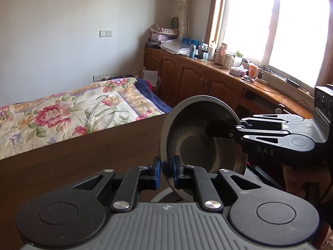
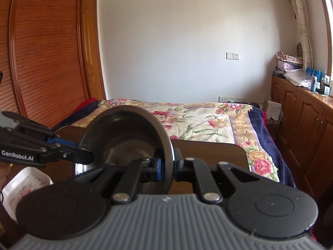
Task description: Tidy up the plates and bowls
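A steel bowl [image 1: 193,145] hangs tilted on its side above the dark wooden table [image 1: 83,156], its opening turned toward the right gripper. My left gripper [image 1: 166,168] has its blue pads clamped on the bowl's lower rim. My right gripper [image 1: 220,130] comes in from the right with one finger inside the bowl and the other hidden behind its wall. In the right wrist view the same bowl [image 2: 124,141] stands on edge, with the right gripper [image 2: 169,167] shut across its rim and the left gripper [image 2: 83,152] pinching the opposite rim from the left.
A white rectangular dish with a flower pattern [image 2: 25,183] lies on the table at lower left. A round grey piece of tableware [image 1: 162,198] shows just under the bowl. Beyond the table are a bed [image 2: 208,120], wooden cabinets [image 1: 187,77] and a cluttered window counter.
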The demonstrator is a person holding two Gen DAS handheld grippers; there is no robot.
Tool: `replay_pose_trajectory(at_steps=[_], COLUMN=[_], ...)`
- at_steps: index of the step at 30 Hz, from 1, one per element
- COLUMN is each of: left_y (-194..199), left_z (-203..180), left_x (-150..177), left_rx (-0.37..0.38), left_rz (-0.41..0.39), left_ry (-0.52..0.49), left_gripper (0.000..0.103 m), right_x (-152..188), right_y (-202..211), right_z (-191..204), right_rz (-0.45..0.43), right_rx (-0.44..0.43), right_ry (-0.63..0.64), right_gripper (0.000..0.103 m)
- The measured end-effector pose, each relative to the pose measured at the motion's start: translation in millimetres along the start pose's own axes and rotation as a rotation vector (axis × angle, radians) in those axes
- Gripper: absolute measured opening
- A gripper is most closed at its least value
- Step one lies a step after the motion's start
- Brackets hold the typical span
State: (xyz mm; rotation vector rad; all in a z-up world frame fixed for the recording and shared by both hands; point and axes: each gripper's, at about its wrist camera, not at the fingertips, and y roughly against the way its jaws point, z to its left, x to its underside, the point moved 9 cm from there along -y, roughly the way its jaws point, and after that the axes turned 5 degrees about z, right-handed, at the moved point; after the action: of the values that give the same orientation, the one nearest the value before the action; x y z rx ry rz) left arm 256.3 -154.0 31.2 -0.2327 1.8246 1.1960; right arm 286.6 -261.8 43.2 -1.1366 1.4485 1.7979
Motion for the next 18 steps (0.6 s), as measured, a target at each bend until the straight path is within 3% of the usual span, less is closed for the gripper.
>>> replay_pose_trajectory(at_steps=[18], left_y=[5], left_z=[8], left_x=[65], left_rx=[0.018], left_rz=[0.054], left_ry=[0.065], left_gripper=[0.012], right_x=[46], right_y=[4], right_z=[42], right_rz=[0.083], right_rx=[-0.019], right_ry=[0.068], right_gripper=[0.013])
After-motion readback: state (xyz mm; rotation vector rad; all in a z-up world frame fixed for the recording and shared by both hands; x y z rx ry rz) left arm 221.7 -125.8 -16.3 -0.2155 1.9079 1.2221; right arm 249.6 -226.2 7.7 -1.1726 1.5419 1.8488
